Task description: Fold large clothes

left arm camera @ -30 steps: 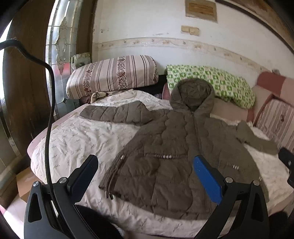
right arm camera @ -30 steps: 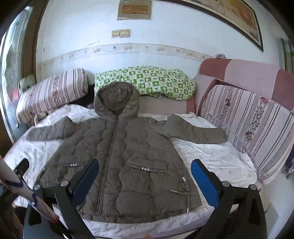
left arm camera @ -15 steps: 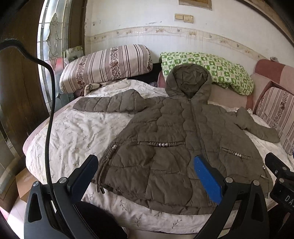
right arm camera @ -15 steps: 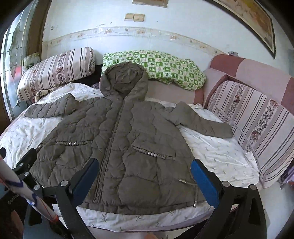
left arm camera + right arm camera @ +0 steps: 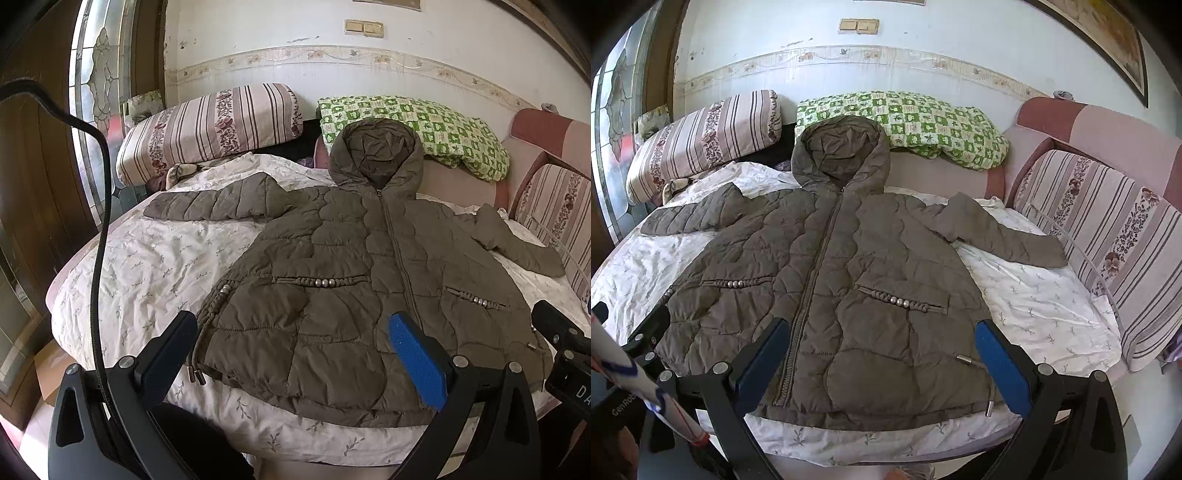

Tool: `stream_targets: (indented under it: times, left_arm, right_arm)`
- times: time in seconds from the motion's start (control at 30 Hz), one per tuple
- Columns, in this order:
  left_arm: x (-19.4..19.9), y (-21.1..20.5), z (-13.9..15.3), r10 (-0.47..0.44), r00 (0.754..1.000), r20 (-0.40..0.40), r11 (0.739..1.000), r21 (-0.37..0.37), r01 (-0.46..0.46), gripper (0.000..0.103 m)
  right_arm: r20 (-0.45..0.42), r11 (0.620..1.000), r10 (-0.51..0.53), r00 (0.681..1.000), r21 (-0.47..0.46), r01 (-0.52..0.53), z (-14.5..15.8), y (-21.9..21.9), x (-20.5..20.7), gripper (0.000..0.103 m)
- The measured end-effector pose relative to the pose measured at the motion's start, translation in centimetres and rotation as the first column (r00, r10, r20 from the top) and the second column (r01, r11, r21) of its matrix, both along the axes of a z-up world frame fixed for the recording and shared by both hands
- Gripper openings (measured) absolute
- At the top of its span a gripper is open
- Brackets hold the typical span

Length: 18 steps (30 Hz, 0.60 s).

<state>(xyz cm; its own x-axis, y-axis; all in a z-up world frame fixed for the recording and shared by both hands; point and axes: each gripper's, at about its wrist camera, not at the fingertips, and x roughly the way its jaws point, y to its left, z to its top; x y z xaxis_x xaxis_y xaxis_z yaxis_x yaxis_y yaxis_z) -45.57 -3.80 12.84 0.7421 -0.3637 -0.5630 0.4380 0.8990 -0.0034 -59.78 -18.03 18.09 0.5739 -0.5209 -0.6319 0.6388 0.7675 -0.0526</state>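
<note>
An olive-brown quilted hooded jacket (image 5: pixel 354 280) lies flat, front up and zipped, on the bed, sleeves spread to both sides and hood toward the wall; it also shows in the right wrist view (image 5: pixel 831 280). My left gripper (image 5: pixel 295 354) is open and empty, above the jacket's near-left hem. My right gripper (image 5: pixel 882 354) is open and empty, above the near-right hem. Neither touches the jacket. The right gripper's body (image 5: pixel 561 343) shows at the right edge of the left wrist view.
The bed has a white leaf-print sheet (image 5: pixel 147 266). A striped pillow (image 5: pixel 210 125) and a green checked quilt (image 5: pixel 417 129) lie at the wall. Striped cushions (image 5: pixel 1108 240) line the right side. A wooden door and glass panel (image 5: pixel 92 110) stand left.
Both grippers have moved closer to the bed and tilted down, so the jacket's hem now lies between the fingers. The jacket has not moved. Both grippers stay open.
</note>
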Motion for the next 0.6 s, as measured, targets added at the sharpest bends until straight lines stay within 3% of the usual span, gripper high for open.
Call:
stream_targets:
  times: [0.6]
  left_arm:
    - [-1.5, -0.3, 0.7, -0.03, 0.999, 0.041, 0.999, 0.026, 0.029, 0.103]
  right_arm:
    - [0.041, 0.999, 0.031, 0.999, 0.019, -0.032, 0.5, -0.4, -1.2, 0.102]
